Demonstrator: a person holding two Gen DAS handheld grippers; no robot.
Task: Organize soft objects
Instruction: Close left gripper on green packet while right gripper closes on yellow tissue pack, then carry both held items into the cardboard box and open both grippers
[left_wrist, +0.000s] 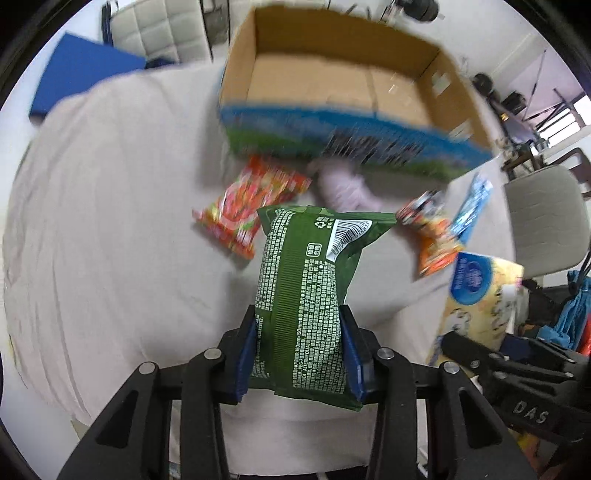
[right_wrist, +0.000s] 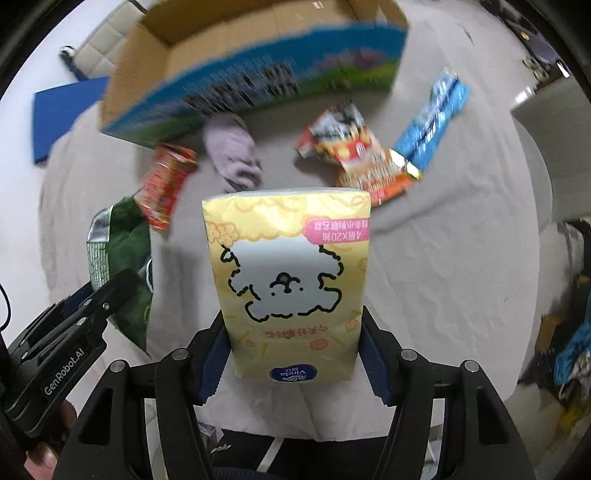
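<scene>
Cloth-covered table: one cardboard box, left gripper clamping one green packet, right gripper one tissue pack.

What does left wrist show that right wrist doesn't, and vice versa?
Left wrist only: the barcode and printed back of the green packet, with the left gripper shut on it, and the cardboard box interior, bare.

Right wrist only: the dog drawing on the front of the yellow tissue pack, with the right gripper shut on it.

Both: box, red snack bag, lilac cloth, orange snack bag, blue packet on the pale sheet; each view catches the other's load at its edge.
</scene>
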